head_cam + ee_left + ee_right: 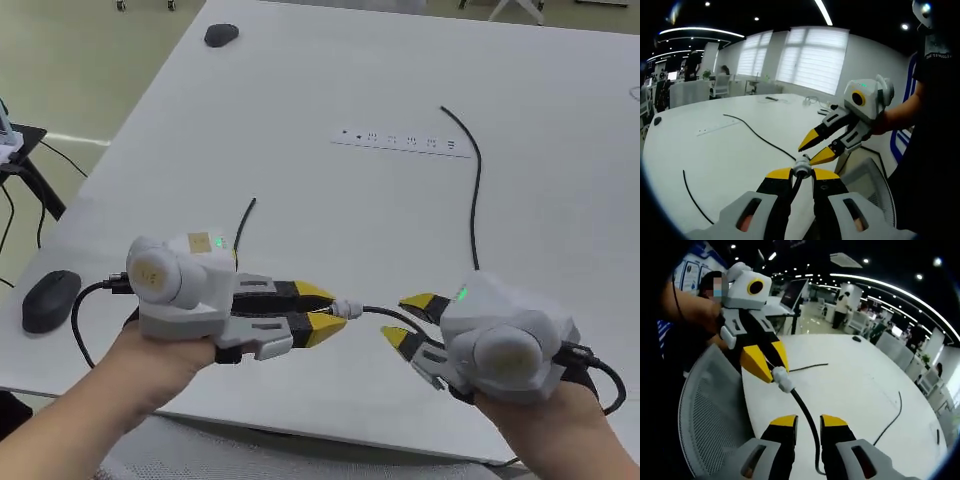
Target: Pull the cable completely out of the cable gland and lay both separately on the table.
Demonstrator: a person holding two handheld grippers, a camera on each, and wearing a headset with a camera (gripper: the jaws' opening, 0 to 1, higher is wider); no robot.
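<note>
My left gripper [333, 308] is shut on the small grey-white cable gland [348, 309], held above the table's near edge. A black cable [476, 190] comes out of the gland, passes between the fingers of my right gripper [409, 320], then runs away across the white table [300, 110]. The right jaws stand open around the cable without pinching it. In the left gripper view the gland [801, 166] sits between my yellow tips, with the right gripper [806, 155] just beyond. In the right gripper view the cable [811, 427] runs from the gland [782, 379] down between my own tips.
A short loose piece of black cable [245, 220] lies left of centre. A white power strip [400, 142] lies further back. One dark mouse [48, 299] rests at the left edge, another [221, 35] at the far end. A grey mesh chair [710, 415] stands below the table edge.
</note>
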